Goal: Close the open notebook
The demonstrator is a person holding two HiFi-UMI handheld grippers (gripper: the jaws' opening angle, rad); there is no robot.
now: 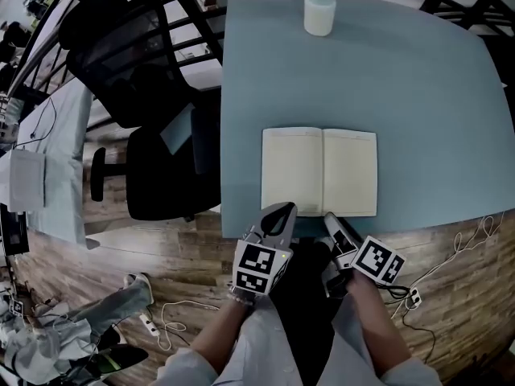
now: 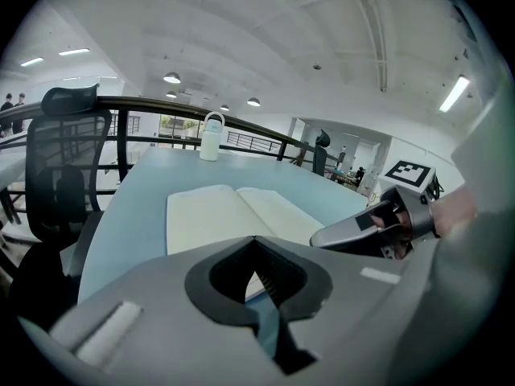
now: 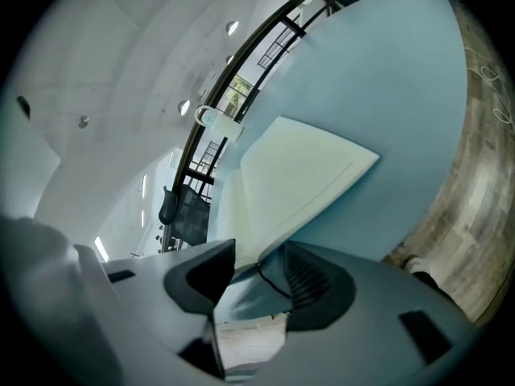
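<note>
At the near edge of the table (image 1: pixel 418 95), the open notebook (image 1: pixel 319 171) is laid flat, pages up. Left gripper (image 1: pixel 282 210) jaws are pressed together with nothing pinched, and the tip is set at the left page's near edge, likely to pin that half. Right gripper (image 1: pixel 331 218) jaws are spread, with the right page's near edge between them, ungripped, likely for flipping. A bottle (image 1: pixel 319 6) is seen well apart at the far edge, a chair (image 1: pixel 137 63) beside the table. No obstruction to the fold is judged.

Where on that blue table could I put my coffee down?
The table is bare between the notebook and the white bottle, and from the notebook rightward to the edge. Left of the notebook the strip is narrower. The near edge is crowded: left gripper and right gripper sit there.
</note>
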